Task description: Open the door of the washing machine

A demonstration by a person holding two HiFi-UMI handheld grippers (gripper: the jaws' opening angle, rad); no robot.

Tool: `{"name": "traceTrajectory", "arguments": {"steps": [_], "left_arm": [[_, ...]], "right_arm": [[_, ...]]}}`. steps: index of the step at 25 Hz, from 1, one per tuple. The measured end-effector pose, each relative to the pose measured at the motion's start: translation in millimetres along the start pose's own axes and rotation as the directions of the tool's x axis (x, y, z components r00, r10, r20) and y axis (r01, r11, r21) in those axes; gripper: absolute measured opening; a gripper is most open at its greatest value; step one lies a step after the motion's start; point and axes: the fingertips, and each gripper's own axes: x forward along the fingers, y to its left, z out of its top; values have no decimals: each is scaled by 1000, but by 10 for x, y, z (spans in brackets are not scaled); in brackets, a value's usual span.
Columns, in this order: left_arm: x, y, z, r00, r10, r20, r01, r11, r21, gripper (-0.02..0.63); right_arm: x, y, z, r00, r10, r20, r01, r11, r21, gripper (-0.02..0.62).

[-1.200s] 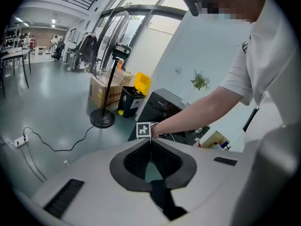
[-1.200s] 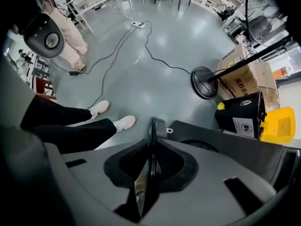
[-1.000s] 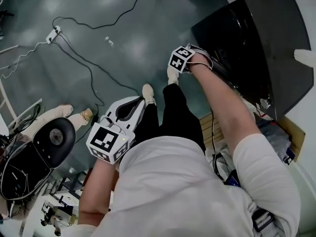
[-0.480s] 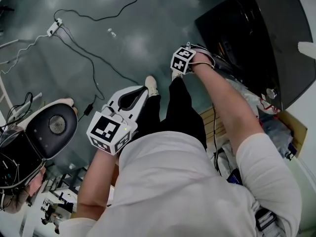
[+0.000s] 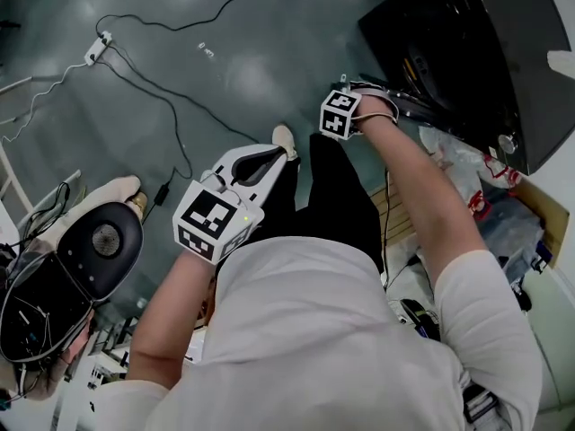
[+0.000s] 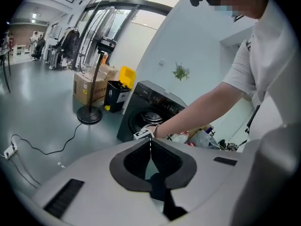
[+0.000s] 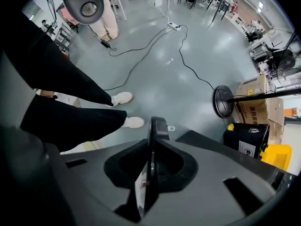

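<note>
Washing-machine door [image 7: 158, 126]: thin, dark, glossy panel seen edge-on, pinched between the ribbed black pads of the right gripper [image 7: 151, 149], at the front of the boxy black washing machine [image 5: 467, 52]. Left gripper [image 6: 150, 147]: smooth grey shell, jaws pressed together, empty, above the polished grey floor [image 5: 225, 70].

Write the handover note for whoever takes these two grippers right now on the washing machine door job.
Left gripper: shut, nothing between its jaws, held out in front of the body, away from the machine.
Right gripper: shut on the door, clamped on its thin edge and pointing steeply down.
Washing machine: black, on the person's right; its drum opening shows in the left gripper view.
Done: door gripped, and it looks pulled partway off the front.
Left: swing the door fully open, then release it.
</note>
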Motion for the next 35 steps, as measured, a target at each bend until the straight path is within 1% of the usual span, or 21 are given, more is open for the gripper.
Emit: {"name": "traceTrajectory", "arguments": {"steps": [5,11,16,19,23,28,35], "left_arm": [[92,-126,-108,998,-48,-31,49,999,23,18],[225,-352,-57,997,-72,-36,74,996,47,18],[250,-538,-125,997,-62,-38,64,997,47,18],[264,-642,-225,998,-52,-43,54,998,37,18],[270,-768,-360,999,-34,-38,35,999,29,18],[239,-987,-507,999,-21,-25,21,999,24,18],[218,-1329,-698,1000,-23,-14,24,999,34,18]], "right_arm": [[-33,341,43,1000,-6,5,6,997,-71,61],[-53,833,27,1000,14,6,-12,987,-161,60],[-61,1176,-18,1000,13,4,-11,976,-220,60],[-49,1375,-61,1000,20,-4,-21,969,-245,60],[-41,1587,-121,1000,12,-7,-13,959,-283,60],[-32,1899,-212,1000,3,-12,-7,940,-341,60],[3,2414,-453,999,13,-43,-29,913,-407,61]]}}
